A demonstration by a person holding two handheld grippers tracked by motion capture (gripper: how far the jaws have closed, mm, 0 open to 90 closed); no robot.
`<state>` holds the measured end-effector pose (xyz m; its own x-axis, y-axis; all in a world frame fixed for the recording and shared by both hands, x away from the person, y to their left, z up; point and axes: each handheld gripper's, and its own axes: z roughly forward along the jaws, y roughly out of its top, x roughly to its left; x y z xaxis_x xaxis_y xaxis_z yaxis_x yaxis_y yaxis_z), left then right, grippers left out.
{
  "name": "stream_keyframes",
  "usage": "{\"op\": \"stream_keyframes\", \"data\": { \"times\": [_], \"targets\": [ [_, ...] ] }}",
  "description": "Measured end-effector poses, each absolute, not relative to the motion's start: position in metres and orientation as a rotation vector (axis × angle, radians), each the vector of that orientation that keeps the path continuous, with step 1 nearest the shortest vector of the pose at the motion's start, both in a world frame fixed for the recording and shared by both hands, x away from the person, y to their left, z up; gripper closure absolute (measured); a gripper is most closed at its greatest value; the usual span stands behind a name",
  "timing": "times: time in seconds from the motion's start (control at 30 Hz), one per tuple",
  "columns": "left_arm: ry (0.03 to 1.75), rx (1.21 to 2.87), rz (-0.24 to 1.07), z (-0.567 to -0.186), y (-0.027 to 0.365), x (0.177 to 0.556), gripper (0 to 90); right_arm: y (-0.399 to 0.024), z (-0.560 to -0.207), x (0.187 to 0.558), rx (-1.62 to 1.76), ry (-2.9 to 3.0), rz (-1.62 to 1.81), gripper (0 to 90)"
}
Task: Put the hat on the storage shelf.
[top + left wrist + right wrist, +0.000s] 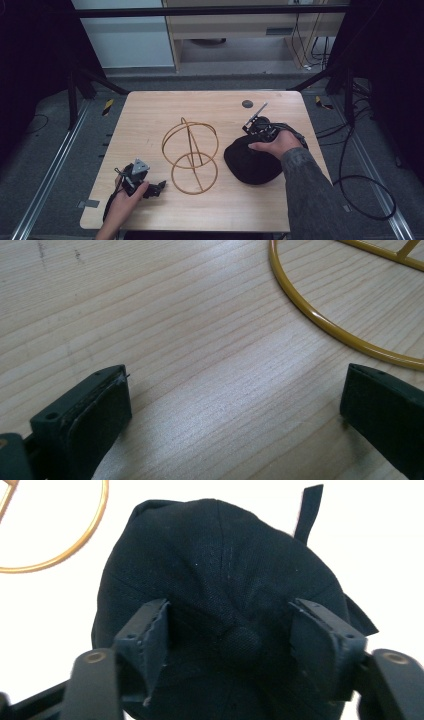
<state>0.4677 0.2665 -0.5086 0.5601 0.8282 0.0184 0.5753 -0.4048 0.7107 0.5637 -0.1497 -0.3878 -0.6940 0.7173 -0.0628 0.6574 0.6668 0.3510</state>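
On the pale wooden worktop point(150, 115), the right gripper point(230, 630) is straddling the black cap's point(220, 555) crown, half-open, not yet pinching, and may be grabbing only loose fabric that slips, while the left gripper point(235, 405) is resting wide open, empty.

- Left hand-held gripper point(159, 188) is lying low, jaws standing wide apart, nothing between them.
- Right hand-held gripper point(248, 131) is pointing downward, jaws part-closed, pads not visibly pressing; forearm is reaching forward.

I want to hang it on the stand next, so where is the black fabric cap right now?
In the high view the black fabric cap lies right of centre on the wooden table, right of the gold wire stand, under the right gripper.
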Motion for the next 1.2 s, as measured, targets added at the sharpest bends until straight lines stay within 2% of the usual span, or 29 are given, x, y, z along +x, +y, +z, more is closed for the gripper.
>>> {"op": "stream_keyframes", "data": {
  "times": [0.07, 0.2, 0.23, 0.27, 0.3, 0.43, 0.7, 1.2],
  "targets": [
    [1.12, 2.13, 0.49, -0.509, 0.266, 0.468, 0.0, -0.149, -0.39, 0.565, 1.118, 2.704, 0.438, 47.2],
    [1.115, 2.134, 0.491, -0.509, 0.266, 0.468, 0.0, -0.151, -0.394, 0.567, 1.12, 2.719, 0.416, 54.7],
    [1.114, 2.135, 0.491, -0.509, 0.266, 0.468, 0.0, -0.151, -0.394, 0.567, 1.125, 2.72, 0.404, 59.9],
    [1.114, 2.135, 0.491, -0.509, 0.266, 0.468, 0.0, -0.151, -0.394, 0.567, 1.125, 2.72, 0.404, 59.9],
    [1.115, 2.135, 0.491, -0.509, 0.266, 0.468, 0.0, -0.152, -0.395, 0.566, 1.114, 2.726, 0.379, 66.8],
    [1.115, 2.132, 0.491, -0.509, 0.266, 0.468, 0.0, -0.157, -0.395, 0.565, 1.105, 2.741, 0.382, 72.9],
    [1.112, 2.133, 0.489, -0.509, 0.266, 0.469, 0.0, -0.168, -0.381, 0.559, 1.138, 2.739, 0.465, 74.2],
    [1.098, 2.141, 0.483, -0.508, 0.265, 0.47, 0.0, -0.185, -0.315, 0.526, 1.14, 2.622, 0.69, 74.3]
  ]
}}
